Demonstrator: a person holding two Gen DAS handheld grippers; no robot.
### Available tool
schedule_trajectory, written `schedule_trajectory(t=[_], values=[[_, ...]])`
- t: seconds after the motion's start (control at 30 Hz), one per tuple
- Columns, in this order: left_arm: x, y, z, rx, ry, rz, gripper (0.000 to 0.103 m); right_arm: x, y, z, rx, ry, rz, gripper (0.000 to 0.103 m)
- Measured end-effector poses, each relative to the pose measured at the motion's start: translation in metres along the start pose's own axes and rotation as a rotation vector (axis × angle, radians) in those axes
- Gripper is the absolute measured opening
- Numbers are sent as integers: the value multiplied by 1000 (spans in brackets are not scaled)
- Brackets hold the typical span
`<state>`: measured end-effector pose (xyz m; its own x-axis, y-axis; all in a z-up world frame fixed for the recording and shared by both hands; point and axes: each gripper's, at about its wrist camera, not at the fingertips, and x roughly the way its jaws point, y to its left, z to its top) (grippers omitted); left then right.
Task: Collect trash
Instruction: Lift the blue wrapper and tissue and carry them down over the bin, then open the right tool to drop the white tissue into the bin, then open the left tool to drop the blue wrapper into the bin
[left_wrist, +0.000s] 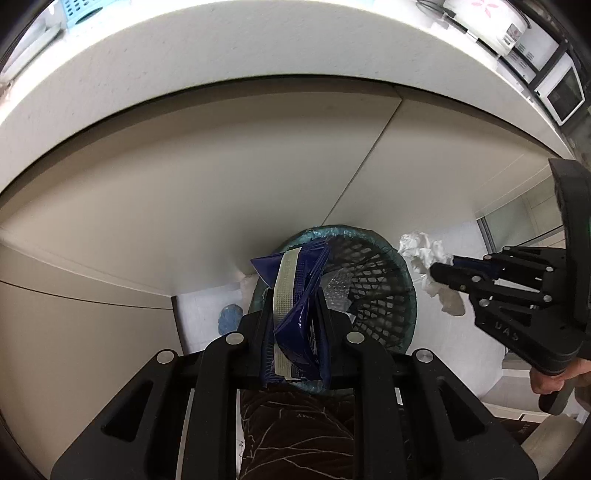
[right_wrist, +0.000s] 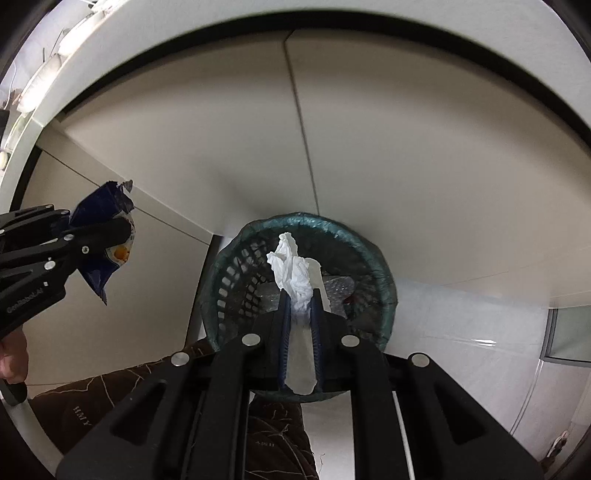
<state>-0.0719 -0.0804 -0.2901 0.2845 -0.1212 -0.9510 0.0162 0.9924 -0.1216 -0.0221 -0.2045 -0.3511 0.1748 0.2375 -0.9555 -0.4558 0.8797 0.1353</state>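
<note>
Below a white counter, over the teal-lined black mesh bin (right_wrist: 299, 280), my left gripper (left_wrist: 295, 314) pinches a crumpled dark-blue foil wrapper (left_wrist: 301, 291) at nine o'clock while my right gripper (right_wrist: 300, 314) clamps a wadded white tissue (right_wrist: 295, 269) at three, both poised for dropping.

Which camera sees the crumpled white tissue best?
The right wrist view: the tissue sits centred, pinched in the right hand-held gripper above the bin. The left wrist view shows it small, near the right edge.

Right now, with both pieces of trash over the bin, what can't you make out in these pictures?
- Bin bottom: both views, wrapper and tissue cover much of it.
- Wrapper print: left wrist view, crumpled and pinched in the left gripper.
- Blue thing on the floor: left wrist view, too blurred to name.
</note>
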Motion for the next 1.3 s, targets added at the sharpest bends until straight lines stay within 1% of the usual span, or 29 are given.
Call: schedule_trajectory(t=[0.13, 0.2, 0.3, 0.37, 0.5, 0.57, 0.6, 0.67, 0.77, 0.9, 1.0, 1.3], values=[[4, 6, -6, -5, 13, 1, 18, 11, 9, -6, -19, 32, -2, 12], [5, 6, -5, 1, 17, 3, 18, 15, 10, -4, -18, 44, -4, 16], [4, 6, -3, 11, 15, 9, 19, 20, 16, -5, -22, 47, -9, 26], [7, 5, -6, 13, 17, 11, 19, 20, 17, -4, -19, 44, -13, 36], [6, 6, -6, 14, 20, 11, 19, 19, 17, -5, -1, 34, -10, 49], [8, 6, -7, 15, 22, 11, 19, 18, 17, -6, 10, 25, -18, 60], [9, 6, -7, 16, 22, 11, 19, 17, 16, -6, 15, 17, -23, 64], [11, 5, -7, 16, 24, 11, 19, 13, 14, -7, 26, 3, -30, 75], [15, 5, -7, 16, 26, 7, 19, 9, 11, -9, 39, -17, -35, 85], [18, 1, -6, 27, 29, -3, 19, 1, 2, -13, 66, -47, -46, 91], [20, -4, -6, 45, 35, -14, 19, -10, -8, -17, 89, -60, -61, 91], [36, -34, -2, 146, 53, -28, 19, -43, -51, -30, 190, -110, -123, 94]])
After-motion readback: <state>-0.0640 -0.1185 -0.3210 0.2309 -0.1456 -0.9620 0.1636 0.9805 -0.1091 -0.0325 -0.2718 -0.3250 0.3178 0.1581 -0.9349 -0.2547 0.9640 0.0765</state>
